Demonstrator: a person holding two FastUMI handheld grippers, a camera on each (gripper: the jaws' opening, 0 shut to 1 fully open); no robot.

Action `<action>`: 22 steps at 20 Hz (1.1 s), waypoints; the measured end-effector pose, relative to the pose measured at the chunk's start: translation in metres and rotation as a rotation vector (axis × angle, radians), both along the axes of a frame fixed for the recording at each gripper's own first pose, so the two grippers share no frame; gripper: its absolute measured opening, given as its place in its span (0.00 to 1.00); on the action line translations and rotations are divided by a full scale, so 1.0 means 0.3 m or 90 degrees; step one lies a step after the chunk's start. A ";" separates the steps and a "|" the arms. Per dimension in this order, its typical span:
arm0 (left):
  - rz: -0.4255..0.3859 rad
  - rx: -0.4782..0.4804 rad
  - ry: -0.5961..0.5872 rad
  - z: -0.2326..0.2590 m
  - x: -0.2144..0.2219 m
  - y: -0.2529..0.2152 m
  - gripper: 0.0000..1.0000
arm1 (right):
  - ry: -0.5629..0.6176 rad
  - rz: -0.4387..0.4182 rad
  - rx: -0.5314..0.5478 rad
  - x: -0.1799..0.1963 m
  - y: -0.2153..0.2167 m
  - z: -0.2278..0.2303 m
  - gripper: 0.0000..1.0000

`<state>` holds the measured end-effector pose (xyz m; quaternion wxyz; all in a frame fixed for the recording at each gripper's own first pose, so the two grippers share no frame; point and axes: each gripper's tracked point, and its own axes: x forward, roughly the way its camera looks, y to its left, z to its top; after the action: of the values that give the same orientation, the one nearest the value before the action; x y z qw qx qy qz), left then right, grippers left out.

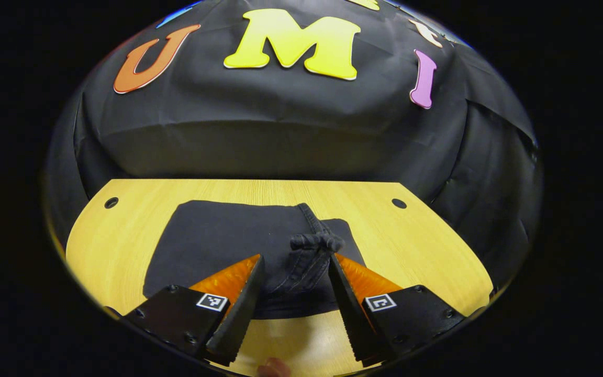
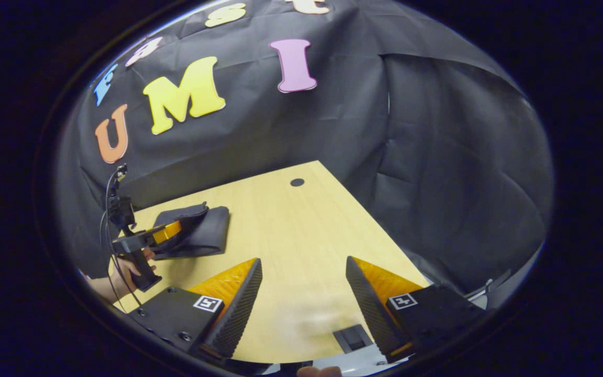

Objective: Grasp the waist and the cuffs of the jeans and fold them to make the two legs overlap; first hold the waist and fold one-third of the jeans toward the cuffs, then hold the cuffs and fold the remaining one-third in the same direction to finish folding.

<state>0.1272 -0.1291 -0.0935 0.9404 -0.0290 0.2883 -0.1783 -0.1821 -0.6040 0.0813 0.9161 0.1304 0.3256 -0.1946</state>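
The dark jeans (image 1: pixel 218 246) lie folded into a compact rectangle on the wooden table (image 1: pixel 123 246). A bunched ridge of denim (image 1: pixel 314 242) stands up from the fold's near right part, between my left gripper's (image 1: pixel 296 257) fingers. Those fingers stand wide apart on either side of it, so the gripper is open. In the right gripper view the left gripper (image 2: pixel 168 231) sits at the folded jeans (image 2: pixel 210 230), held by a hand (image 2: pixel 129 267). My right gripper (image 2: pixel 304 261) hangs open over bare table to the right of the jeans, holding nothing.
The table has round holes near its far corners (image 1: pixel 111 202) (image 1: pixel 399 203) (image 2: pixel 297 182). Black cloth walls close in the back and right side. A small black fitting (image 2: pixel 354 337) sits at the table's near edge. Bare wood (image 2: pixel 301 225) stretches right of the jeans.
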 end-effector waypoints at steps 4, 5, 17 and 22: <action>0.018 -0.016 -0.031 0.129 -0.032 0.097 0.80 | -0.026 0.043 0.002 0.101 0.093 0.029 0.99; 0.027 -0.016 -0.048 0.173 -0.027 0.133 0.80 | -0.035 0.057 0.003 0.133 0.121 0.042 0.94; 0.134 -0.001 -0.229 0.709 -0.096 0.542 0.99 | -0.194 0.226 -0.082 0.507 0.535 0.339 0.99; 0.170 0.017 -0.291 0.840 -0.187 0.661 0.98 | -0.245 0.256 -0.103 0.535 0.680 0.424 0.96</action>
<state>0.0712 0.0691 0.1585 0.9965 -0.0136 0.0646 -0.0511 -0.0215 -0.4002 0.2086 0.9886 0.0243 0.1484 -0.0064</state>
